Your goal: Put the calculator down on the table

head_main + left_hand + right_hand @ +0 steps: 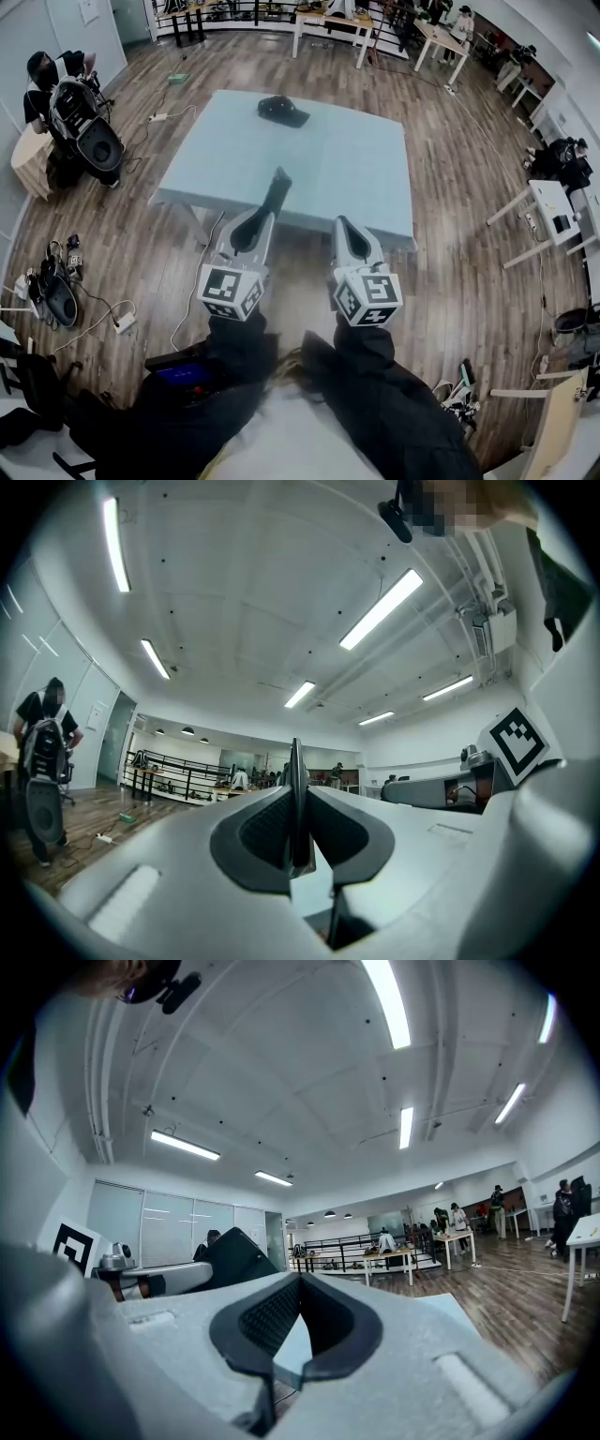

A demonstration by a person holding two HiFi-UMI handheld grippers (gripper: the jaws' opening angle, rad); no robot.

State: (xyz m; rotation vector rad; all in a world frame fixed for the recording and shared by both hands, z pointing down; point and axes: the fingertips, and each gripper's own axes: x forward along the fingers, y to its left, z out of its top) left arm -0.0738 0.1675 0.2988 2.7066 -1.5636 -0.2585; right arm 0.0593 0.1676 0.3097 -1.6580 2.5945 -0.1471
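Note:
The calculator point(277, 187) is a thin dark slab. It sticks out forward from my left gripper point(265, 217) and hangs over the near edge of the pale blue table point(356, 169). In the left gripper view the calculator point(297, 799) shows edge-on, pinched between the two dark pads point(267, 832). My right gripper point(340, 225) is level beside it, just short of the table edge, with its fingertips point(281, 1302) meeting and nothing between them. From the right gripper view the calculator point(234, 1255) shows as a dark wedge at the left.
A black cap-like object point(282, 110) lies at the far side of the table. A person with a black machine point(84, 131) stands at the left. Cables and power strips point(112, 323) lie on the wooden floor. White desks point(548, 202) stand at the right.

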